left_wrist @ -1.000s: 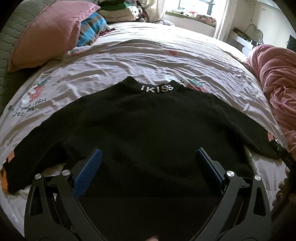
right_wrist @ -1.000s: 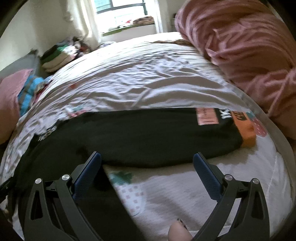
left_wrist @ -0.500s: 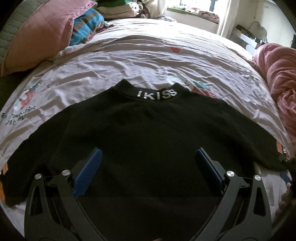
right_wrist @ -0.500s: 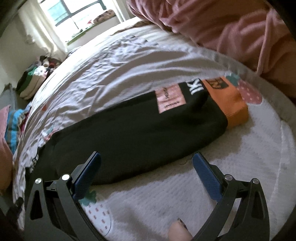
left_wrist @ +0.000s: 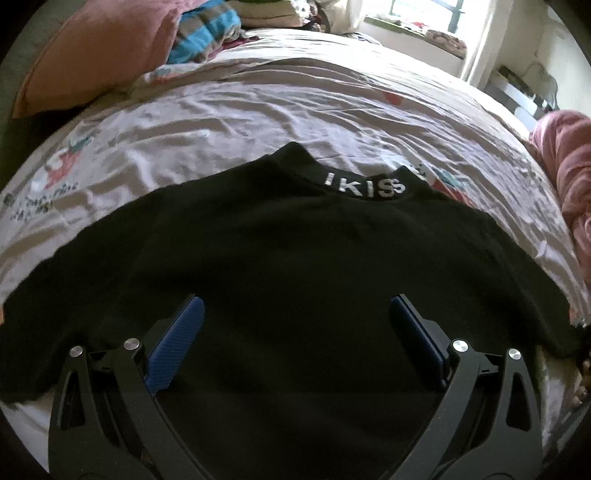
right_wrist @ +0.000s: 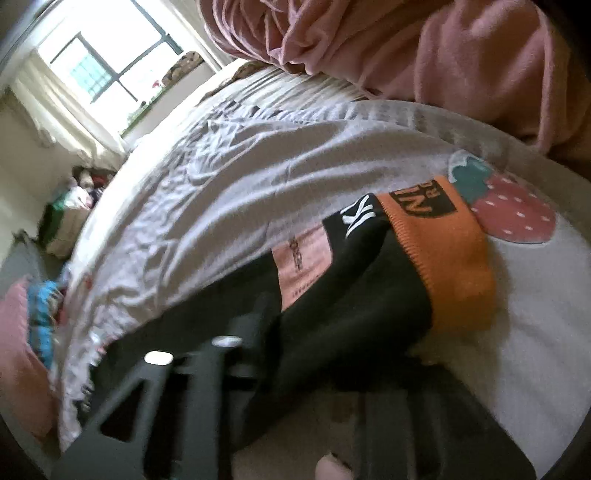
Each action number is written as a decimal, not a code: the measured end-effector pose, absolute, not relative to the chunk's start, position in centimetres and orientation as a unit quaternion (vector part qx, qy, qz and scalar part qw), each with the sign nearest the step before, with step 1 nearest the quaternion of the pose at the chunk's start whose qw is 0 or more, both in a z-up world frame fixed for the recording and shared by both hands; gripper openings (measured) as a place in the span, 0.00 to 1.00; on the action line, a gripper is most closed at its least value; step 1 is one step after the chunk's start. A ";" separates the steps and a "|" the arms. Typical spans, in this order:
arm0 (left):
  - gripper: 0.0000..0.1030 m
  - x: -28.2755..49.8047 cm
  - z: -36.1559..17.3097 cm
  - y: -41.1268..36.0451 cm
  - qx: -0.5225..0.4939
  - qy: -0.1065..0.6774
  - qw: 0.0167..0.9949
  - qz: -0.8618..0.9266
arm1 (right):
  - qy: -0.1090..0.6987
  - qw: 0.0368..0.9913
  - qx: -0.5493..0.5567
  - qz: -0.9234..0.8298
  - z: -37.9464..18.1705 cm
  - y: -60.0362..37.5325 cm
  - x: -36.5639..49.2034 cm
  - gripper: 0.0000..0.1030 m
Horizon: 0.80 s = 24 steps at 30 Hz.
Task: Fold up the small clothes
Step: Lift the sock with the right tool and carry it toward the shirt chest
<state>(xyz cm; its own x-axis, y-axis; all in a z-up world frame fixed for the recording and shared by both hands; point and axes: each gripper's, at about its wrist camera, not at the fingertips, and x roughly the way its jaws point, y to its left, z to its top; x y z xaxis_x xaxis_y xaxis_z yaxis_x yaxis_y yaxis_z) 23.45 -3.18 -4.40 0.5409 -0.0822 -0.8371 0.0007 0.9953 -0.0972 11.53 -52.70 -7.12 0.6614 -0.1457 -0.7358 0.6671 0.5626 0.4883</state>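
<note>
On my left wrist view the black sweater (left_wrist: pixel 295 266) lies flat across the rumpled pale bedsheet (left_wrist: pixel 258 110), filling the middle and lower part of the frame, its collar with white "IKISS" lettering (left_wrist: pixel 364 187) just right of centre. My left gripper (left_wrist: pixel 295 321) hangs over the sweater's body with its blue pads (left_wrist: pixel 175 343) spread wide apart and nothing between them. A pink pillow (left_wrist: pixel 99 55) sits at the upper left, with a blue striped cloth (left_wrist: pixel 203 40) beside it, and a window (left_wrist: pixel 417 18) glows at the upper right.

On my right wrist view the frame is tilted and smeared. The sweater's sleeve (right_wrist: pixel 351 295) runs from lower left toward the right, ending in an orange cuff (right_wrist: pixel 450 266) that rests on a strawberry print (right_wrist: pixel 517 218) on the sheet. My right gripper (right_wrist: pixel 258 343) shows as a dark blur at the lower centre; its jaws are closing, with sleeve cloth lying in front of them, though I cannot tell whether the pads press on it. A heaped pink blanket (right_wrist: pixel 406 44) fills the upper right.
</note>
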 end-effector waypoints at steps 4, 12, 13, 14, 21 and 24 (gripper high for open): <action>0.91 23.3 -4.4 -2.7 -0.041 0.479 0.876 -0.018 | 0.300 0.848 0.377 -0.222 -5.5 -51.8 11.6 0.09; 0.91 22.8 -3.0 -1.7 -0.066 0.469 0.880 -0.028 | 0.270 0.897 0.310 -0.160 -0.5 -47.8 12.8 0.08; 0.91 22.7 -2.7 -1.4 -0.070 0.467 0.881 -0.029 | 0.267 0.903 0.302 -0.151 0.2 -47.1 12.9 0.08; 0.91 22.6 -2.5 -1.2 -0.073 0.465 0.882 -0.030 | 0.266 0.906 0.296 -0.145 0.6 -46.7 13.0 0.08; 0.91 22.3 -1.1 0.2 -0.093 0.456 0.885 -0.035 | 0.260 0.930 0.244 -0.093 3.5 -42.2 14.3 0.08; 0.91 22.2 -0.9 1.0 -0.113 0.453 0.883 -0.041 | 0.259 0.937 0.224 -0.069 4.5 -40.0 14.9 0.08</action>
<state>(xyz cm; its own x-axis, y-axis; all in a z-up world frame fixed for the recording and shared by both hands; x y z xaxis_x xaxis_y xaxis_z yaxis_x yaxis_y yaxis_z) 22.18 1.03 -0.93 0.5858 -0.1741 -0.7916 -0.0301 0.9713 -0.2359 14.88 -40.04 4.53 0.8559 -0.0134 -0.5170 0.2454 0.8905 0.3831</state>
